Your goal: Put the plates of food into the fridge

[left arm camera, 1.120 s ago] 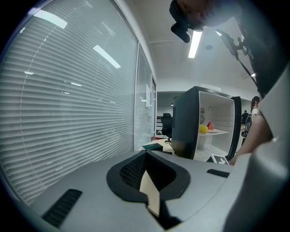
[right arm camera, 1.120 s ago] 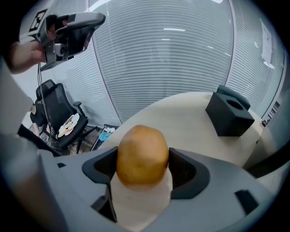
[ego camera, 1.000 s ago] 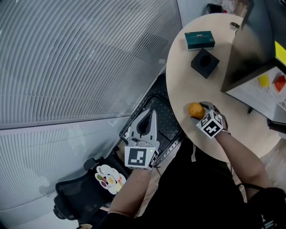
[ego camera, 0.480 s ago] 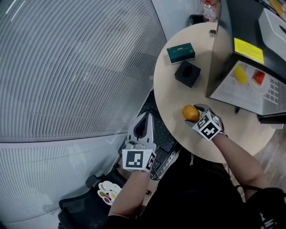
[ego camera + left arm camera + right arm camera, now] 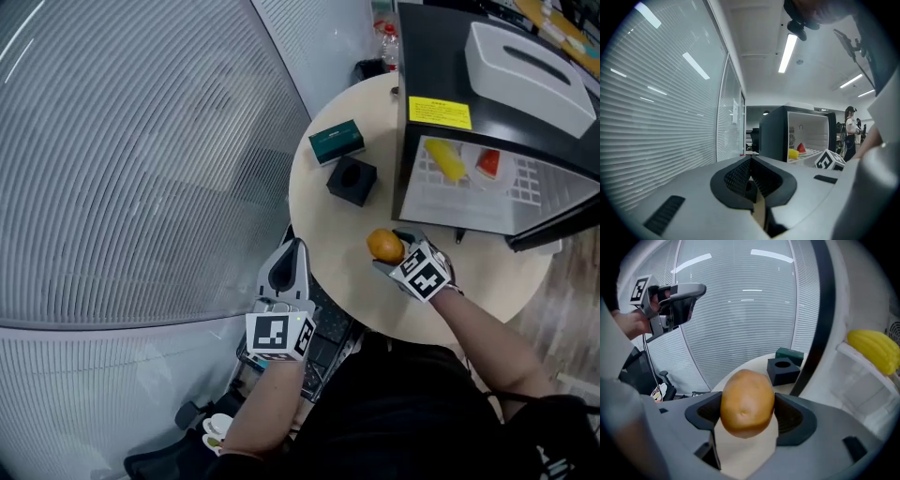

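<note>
Within a second, the right gripper (image 5: pixel 392 255) had carried a potato (image 5: pixel 384 246) closer to the open fridge (image 5: pixel 441 56), above the round table (image 5: pixel 328 206). Its jaws pinched the potato across the middle, likely the safest hold on something that looked firm, light and smooth enough to slip. It was tan-orange, egg-shaped and unblemished. The left gripper (image 5: pixel 294 251), pressed together and empty, hung beside the table's edge.
</note>
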The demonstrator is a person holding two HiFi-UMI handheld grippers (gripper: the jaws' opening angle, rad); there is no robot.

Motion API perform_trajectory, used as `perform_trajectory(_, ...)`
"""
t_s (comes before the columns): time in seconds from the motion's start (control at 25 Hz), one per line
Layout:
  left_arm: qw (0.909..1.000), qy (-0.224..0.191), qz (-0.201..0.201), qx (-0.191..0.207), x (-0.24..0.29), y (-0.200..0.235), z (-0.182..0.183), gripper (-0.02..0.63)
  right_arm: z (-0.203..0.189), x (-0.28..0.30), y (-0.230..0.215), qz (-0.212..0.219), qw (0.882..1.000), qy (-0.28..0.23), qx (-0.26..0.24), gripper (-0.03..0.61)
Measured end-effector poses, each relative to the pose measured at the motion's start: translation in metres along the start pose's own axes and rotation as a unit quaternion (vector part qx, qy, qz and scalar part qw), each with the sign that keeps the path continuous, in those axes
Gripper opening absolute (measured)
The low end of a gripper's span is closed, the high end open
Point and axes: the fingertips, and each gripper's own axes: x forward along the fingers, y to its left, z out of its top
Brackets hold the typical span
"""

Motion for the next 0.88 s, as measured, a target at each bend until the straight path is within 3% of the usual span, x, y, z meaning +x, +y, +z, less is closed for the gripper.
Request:
perform_trajectory(0.4, 0.9958, -0.032, -0.086, 0.002, 0.047, -0.06, 0.025, 0.005, -0.016, -0.064, -0.054, -0.086, 0.996, -0.019, 0.034, 0.348)
perform_trajectory(0.88, 0.9821, -0.05, -0.182, 0.007, 0.089, -0.135, 0.048, 0.005, -0.032, -0.138, -0.107, -0.174, 0.979, -0.05, 0.091, 0.348)
